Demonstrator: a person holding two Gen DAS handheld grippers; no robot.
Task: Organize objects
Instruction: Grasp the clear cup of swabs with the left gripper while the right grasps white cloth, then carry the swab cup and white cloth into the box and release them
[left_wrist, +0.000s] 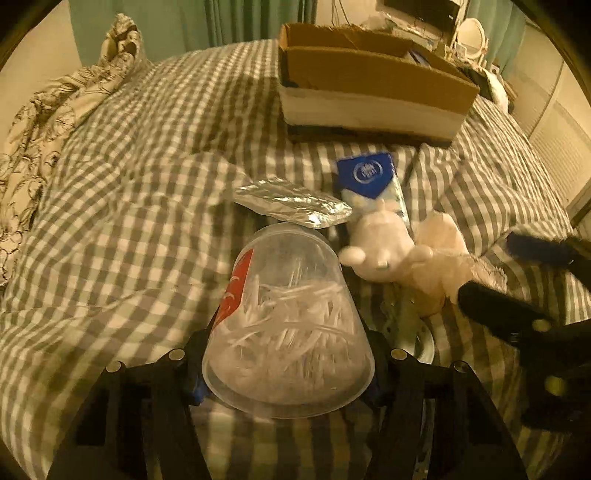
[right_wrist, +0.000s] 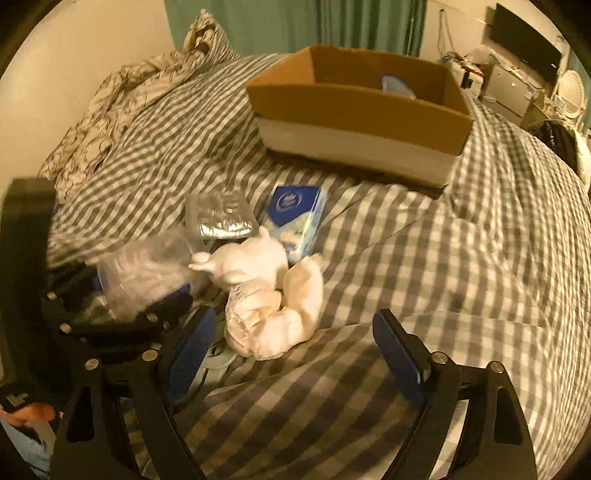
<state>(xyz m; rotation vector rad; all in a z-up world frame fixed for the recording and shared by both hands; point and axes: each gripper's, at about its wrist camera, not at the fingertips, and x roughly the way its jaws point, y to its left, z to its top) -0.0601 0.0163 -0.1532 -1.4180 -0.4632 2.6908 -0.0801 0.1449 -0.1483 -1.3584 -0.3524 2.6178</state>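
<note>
- The left gripper (left_wrist: 288, 373) stood at the bottom centre of its own view, its jaws clamped on the sides of a clear plastic cup (left_wrist: 286, 325) lying tilted on the checked bedspread (left_wrist: 129, 221).
- The right gripper (right_wrist: 295, 354) sat low in its view, jaws apart and nothing between them; the white plush toy (right_wrist: 266, 295) lay just above its left finger.
- A foil packet (left_wrist: 291, 201) and a blue tissue pack (left_wrist: 369, 181) lay above the cup, and the cardboard box (left_wrist: 369, 77) stood at the upper centre.

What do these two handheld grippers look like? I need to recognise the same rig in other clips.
The left gripper and right gripper match: black plastic frames with cut-out slots, silver round fasteners at the joints, and two fingers faced with blue pads. No cables or sleeves show.
</note>
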